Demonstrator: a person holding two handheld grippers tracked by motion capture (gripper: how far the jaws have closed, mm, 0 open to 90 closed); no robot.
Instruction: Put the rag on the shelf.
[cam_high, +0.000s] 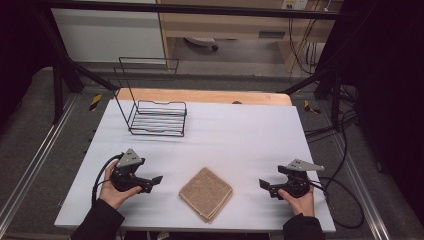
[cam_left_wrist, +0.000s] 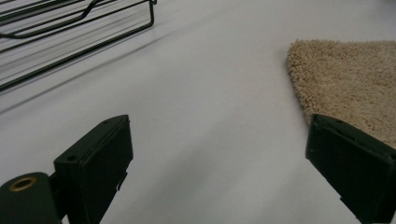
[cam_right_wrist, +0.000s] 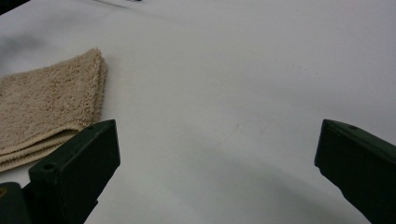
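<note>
Beige terry towel (cam_high: 206, 193), folded into a thick square, lies on the white table (cam_high: 240, 135) near the front edge, between the two grippers and touching neither. From the high view, the left gripper (cam_high: 156, 180) rests low at the towel's left and the right gripper (cam_high: 263, 184) at its right, each pointing inward. A black wire rack (cam_high: 157, 117) stands well apart at the far left.

Left gripper view: jaws spread wide and empty, with the towel (cam_left_wrist: 348, 88) ahead on the side of one jaw and the rack (cam_left_wrist: 70, 28) beyond on the other side.

Right gripper view: jaws likewise wide and holding nothing; the towel's stacked folds (cam_right_wrist: 44, 112) show just past one jaw.

Assessment: the approach to the towel appears to be the step in hand. A sound grasp would slide one jaw under the whole stack at a corner, the other above, closing on every layer so the fold does not spill open when lifted.
</note>
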